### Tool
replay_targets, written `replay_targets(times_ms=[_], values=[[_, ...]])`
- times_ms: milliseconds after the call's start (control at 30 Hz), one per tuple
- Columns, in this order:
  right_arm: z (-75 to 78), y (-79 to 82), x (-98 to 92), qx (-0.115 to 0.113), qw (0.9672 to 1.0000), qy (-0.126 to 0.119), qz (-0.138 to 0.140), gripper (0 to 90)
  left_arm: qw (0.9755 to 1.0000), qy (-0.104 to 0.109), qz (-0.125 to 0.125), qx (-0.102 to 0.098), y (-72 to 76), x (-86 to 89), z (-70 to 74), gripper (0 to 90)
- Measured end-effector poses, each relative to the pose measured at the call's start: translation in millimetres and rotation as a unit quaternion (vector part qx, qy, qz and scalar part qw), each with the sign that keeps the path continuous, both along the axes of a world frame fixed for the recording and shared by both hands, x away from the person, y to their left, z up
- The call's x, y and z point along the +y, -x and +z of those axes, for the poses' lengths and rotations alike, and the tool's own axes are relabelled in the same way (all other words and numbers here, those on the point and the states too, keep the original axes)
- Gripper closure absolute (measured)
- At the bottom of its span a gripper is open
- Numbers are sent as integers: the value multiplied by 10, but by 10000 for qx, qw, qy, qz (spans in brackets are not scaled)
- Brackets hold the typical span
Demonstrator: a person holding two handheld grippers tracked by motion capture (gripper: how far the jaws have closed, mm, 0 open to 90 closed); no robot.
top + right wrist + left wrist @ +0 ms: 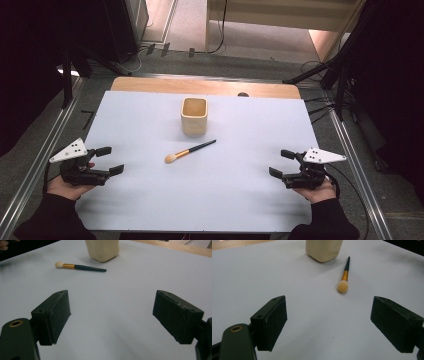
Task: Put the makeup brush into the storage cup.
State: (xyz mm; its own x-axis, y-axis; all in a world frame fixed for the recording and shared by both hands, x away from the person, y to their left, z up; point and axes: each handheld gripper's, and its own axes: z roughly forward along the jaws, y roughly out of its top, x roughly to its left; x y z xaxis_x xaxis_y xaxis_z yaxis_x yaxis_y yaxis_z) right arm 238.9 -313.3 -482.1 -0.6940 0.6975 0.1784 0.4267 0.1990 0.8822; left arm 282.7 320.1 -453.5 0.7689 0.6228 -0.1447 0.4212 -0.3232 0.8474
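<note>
White table, brush beside wooden cup, tools wide apart.

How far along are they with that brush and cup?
Nothing looks done yet. The brush lies flat on the table, just in front of the empty cup and apart from it. Nothing is in hand: the left gripper and right gripper sit open at the table's sides, far from both. Still left, probably: picking up the brush and standing it in the cup.
</note>
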Motion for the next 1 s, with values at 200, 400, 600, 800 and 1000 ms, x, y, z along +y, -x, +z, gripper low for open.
replay_targets(times_ms=[200,400,600,800,1000], values=[[7,5,-3,-2,10000,-6,11,152,10000,-3,6,-3,2,3,3,143],[21,6,3,-32,10000,12,1,157,10000,22,28,-26,4,4,4,143],[50,-18,57,-75,9999,13,98,158,10000,6,12,-30,2,2,6,143],[123,-69,125,-127,9998,0,168,162,10000,10,32,-6,-5,0,2,144],[159,-116,186,-134,9997,-22,225,167,10000,2,3,-12,-7,-7,1,144]])
